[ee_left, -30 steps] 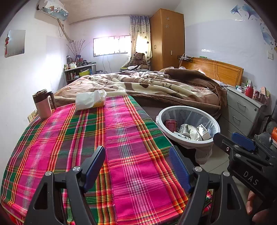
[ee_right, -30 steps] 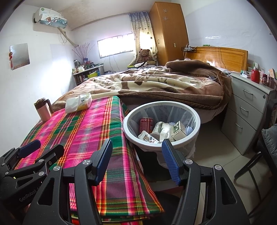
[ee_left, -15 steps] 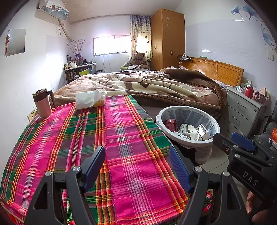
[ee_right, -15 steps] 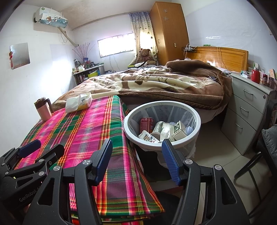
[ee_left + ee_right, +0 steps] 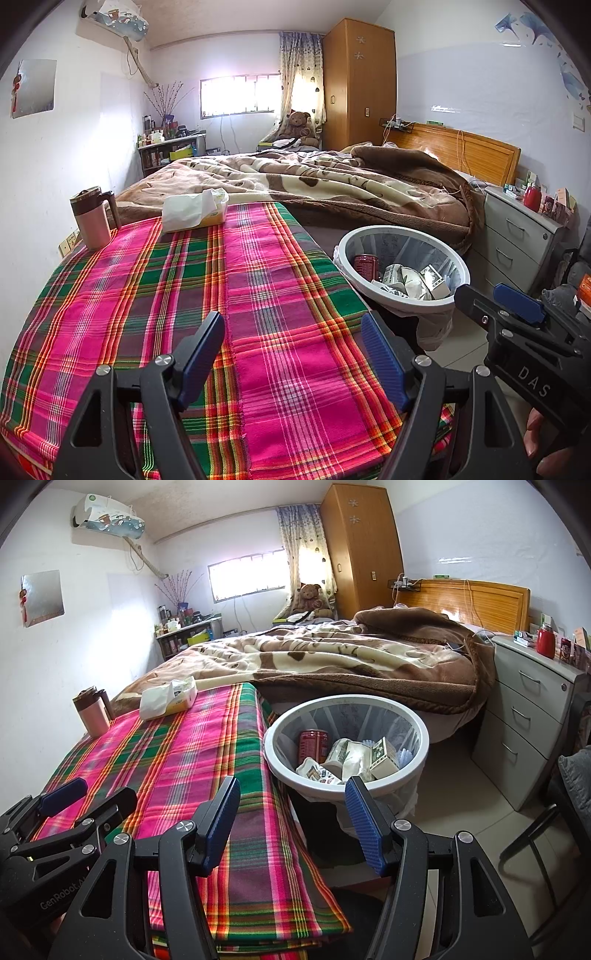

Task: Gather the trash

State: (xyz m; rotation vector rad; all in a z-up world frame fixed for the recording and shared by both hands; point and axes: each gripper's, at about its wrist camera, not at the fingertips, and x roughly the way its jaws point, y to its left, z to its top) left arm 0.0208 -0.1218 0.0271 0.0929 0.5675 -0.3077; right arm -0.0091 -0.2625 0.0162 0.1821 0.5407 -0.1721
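Observation:
A white trash bin (image 5: 404, 236) (image 5: 345, 706) lined with a clear bag stands on the floor beside the table's right edge. Inside it lie a red can (image 5: 313, 743), crumpled wrappers and a small green-and-white carton (image 5: 384, 760). My left gripper (image 5: 293, 350) hovers open over the plaid tablecloth (image 5: 207, 280), nothing between its blue pads. My right gripper (image 5: 291, 821) is open too, held over the table's right edge and pointing toward the bin, nothing between its fingers. Each gripper shows at the side of the other's view.
A pink mug with a brown lid (image 5: 92, 218) and a tissue pack (image 5: 195, 210) sit at the table's far end. Behind lie a bed with a brown blanket (image 5: 332, 184), a grey drawer unit (image 5: 528, 716) at right, and a chair frame (image 5: 543, 834).

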